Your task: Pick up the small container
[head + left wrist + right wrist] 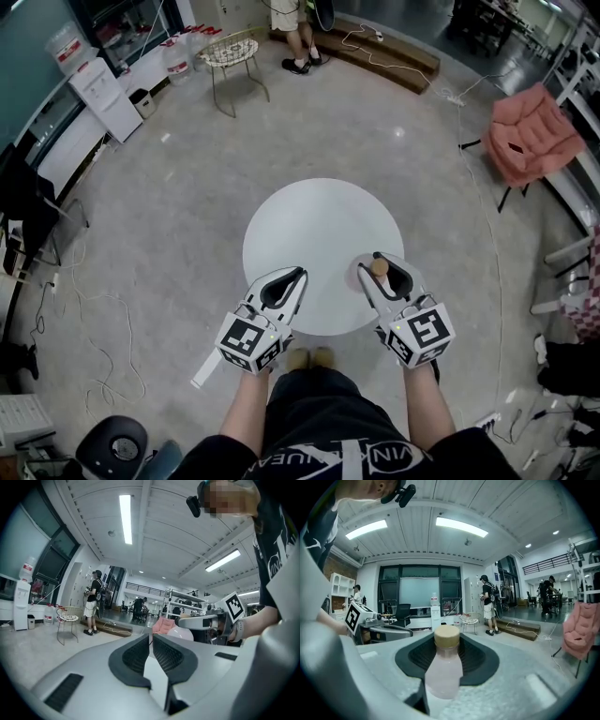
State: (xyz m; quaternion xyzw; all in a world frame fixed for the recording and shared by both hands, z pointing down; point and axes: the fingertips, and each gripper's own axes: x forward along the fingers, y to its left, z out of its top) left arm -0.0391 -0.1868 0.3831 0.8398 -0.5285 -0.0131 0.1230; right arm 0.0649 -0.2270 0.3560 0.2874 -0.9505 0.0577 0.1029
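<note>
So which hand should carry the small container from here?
Right. The right gripper has its jaws closed on the small container, a pale bottle with a tan cap. The left gripper is shut on nothing, beside it over the white table.

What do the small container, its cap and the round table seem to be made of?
The small container: probably frosted translucent plastic, pale pink, matte. Its cap: tan, looks like cork or wood, dull surface. The round table: smooth white top, material unclear, perhaps painted or laminate.
</note>
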